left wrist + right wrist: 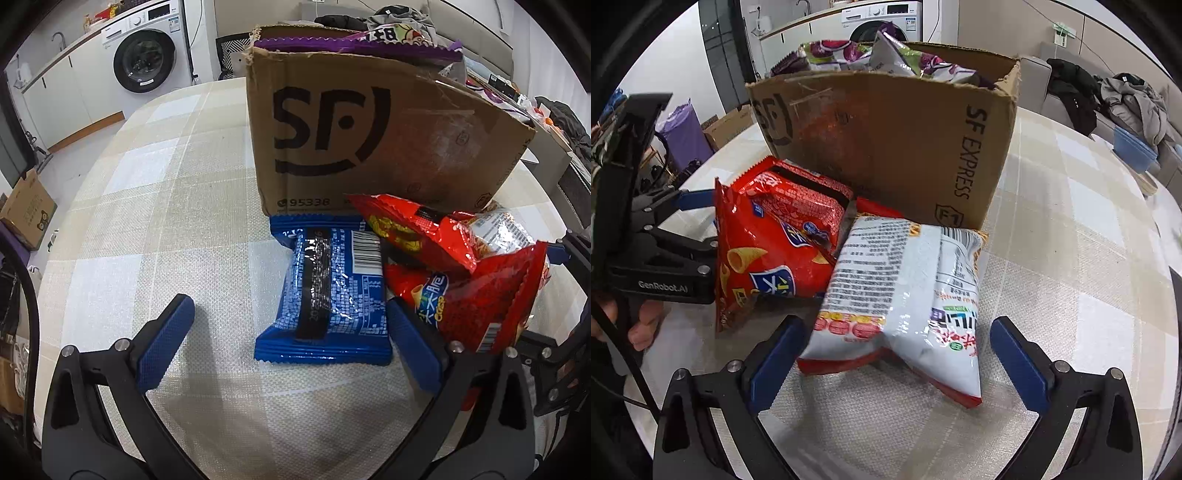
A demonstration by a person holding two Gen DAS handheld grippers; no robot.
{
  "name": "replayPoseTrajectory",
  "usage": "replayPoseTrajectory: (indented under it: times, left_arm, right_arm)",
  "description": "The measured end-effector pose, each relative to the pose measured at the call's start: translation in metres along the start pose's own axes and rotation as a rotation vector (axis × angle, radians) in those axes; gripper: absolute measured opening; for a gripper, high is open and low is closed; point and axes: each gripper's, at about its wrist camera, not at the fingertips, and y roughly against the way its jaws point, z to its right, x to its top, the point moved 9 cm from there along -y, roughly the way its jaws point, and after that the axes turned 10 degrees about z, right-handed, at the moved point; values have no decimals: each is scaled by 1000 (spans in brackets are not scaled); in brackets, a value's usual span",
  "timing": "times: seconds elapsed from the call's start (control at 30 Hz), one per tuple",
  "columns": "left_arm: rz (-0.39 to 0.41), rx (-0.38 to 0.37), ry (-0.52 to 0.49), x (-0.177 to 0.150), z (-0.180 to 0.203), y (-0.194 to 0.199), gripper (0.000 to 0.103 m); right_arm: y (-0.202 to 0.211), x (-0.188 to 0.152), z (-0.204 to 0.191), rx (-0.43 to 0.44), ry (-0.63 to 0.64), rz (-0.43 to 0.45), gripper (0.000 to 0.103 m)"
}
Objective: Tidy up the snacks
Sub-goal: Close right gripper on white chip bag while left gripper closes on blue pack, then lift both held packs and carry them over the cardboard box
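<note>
The left gripper [291, 343] hangs low over the tabletop [155, 236] with its jaws spread wide and nothing held. A blue snack packet [328, 291] lies flat between the two blue pads; the right pad sits just beside the packet's right edge, and whether it touches cannot be told, while the left pad stands well apart from it over bare checked cloth.

The right gripper [897, 354] is likewise wide open and grips nothing. A white-backed snack bag [905, 295] lies between its pads, its lower left corner overlapping the left pad in view; the right pad is clear of the bag.

Left of that bag stands a red corn-cone snack bag [772, 243], leaning partly against the white one, and the left gripper shows beyond it at the frame's left edge with a hand [642, 325] under it.

Behind the packets stands a brown cardboard box [369, 136], open-topped and already holding purple snack bags [886, 55]; the blue packet's far end touches its base. Open tabletop spreads to the left of the box in the left wrist view and to its right in the right wrist view.
</note>
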Motion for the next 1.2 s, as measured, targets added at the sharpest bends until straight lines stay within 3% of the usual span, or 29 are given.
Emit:
replayPoseTrajectory:
  times: [0.2,0.37,0.6,0.7,0.8,0.87,0.97,1.2]
  left_arm:
    - [0,0,0,-1,0,0,103]
    - [0,0,1,-1,1,0,103]
    - [4,-15,3,-6,1,6,101]
    - [24,-23,12,-3,0,10,89]
    - [40,-20,-2,-2,-1,14,68]
    - [48,-36,-14,-2,2,17,48]
    - [58,-41,-30,-2,5,21,41]
    - [141,67,-75,8,2,43,40]
  right_arm:
    - [10,13,4,4,-31,64,100]
    - [12,14,8,31,-53,63,77]
    - [19,14,14,51,-48,77,60]
    - [23,15,15,62,-54,87,54]
    - [28,18,18,63,-52,100,54]
    - [32,20,20,66,-56,108,54]
    - [37,23,20,68,-52,124,53]
    - [50,29,18,81,-42,153,53]
